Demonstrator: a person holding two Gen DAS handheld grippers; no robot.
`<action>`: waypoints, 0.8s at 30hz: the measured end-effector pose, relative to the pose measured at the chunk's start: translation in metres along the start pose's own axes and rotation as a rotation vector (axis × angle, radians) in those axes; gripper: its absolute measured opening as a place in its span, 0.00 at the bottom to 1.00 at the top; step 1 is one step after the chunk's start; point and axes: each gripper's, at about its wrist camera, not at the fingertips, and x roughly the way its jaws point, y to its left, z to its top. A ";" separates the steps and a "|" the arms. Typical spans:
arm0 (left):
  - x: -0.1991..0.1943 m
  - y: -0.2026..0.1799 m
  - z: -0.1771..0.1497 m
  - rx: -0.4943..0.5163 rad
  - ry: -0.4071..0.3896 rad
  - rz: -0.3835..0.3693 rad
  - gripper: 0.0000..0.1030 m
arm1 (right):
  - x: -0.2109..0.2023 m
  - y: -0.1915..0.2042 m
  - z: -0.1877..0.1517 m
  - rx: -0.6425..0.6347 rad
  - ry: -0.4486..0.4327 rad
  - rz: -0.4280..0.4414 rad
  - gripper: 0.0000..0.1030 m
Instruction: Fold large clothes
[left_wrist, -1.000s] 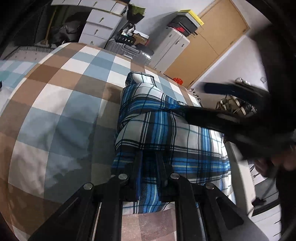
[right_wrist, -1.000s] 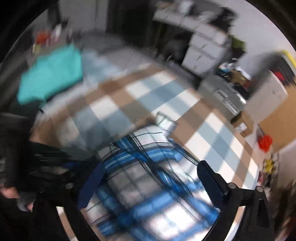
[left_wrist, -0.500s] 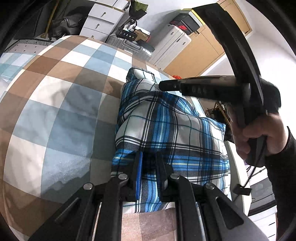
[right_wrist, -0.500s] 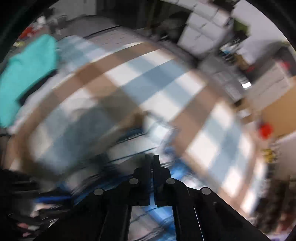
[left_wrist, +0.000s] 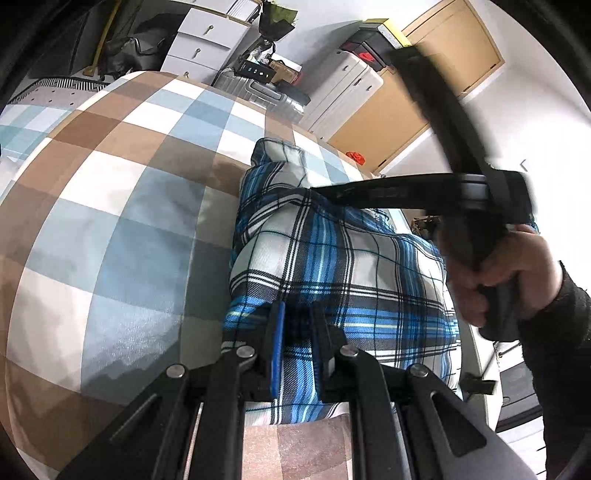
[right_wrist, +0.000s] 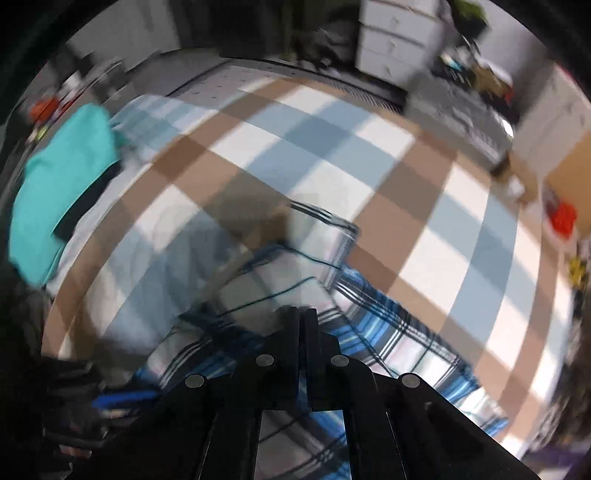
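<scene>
A blue, white and black plaid garment (left_wrist: 332, 258) lies folded in a thick bundle on the checked bed cover (left_wrist: 110, 221). My left gripper (left_wrist: 297, 314) is shut on the bundle's near edge, with plaid cloth pinched between its fingers. A hand at the right holds my right gripper (left_wrist: 321, 190), whose tip rests against the top of the bundle. In the right wrist view that gripper (right_wrist: 303, 314) points steeply down over the plaid garment (right_wrist: 388, 325). Its fingers are pressed together and no cloth shows between them. That view is blurred.
A teal cloth (right_wrist: 62, 184) lies at the bed's far left. Beyond the bed stand white drawers (left_wrist: 199, 40), a silver suitcase (left_wrist: 258, 92), white cabinets (left_wrist: 343, 85) and a wooden door (left_wrist: 406, 110). The checked bed cover (right_wrist: 332, 155) spreads wide to the left of the garment.
My right gripper went from wide open to shut and swung down onto the top of the plaid bundle. My left gripper kept its hold and stayed in place.
</scene>
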 end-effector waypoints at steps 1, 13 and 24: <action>0.001 0.000 0.000 0.003 0.000 0.002 0.08 | 0.011 -0.006 0.002 0.036 0.013 -0.052 0.01; -0.001 0.001 -0.003 -0.019 -0.004 0.004 0.08 | -0.088 -0.063 -0.079 0.177 -0.145 0.151 0.03; -0.003 -0.003 -0.003 -0.013 -0.012 0.011 0.08 | -0.115 -0.141 -0.222 0.683 -0.500 0.415 1.00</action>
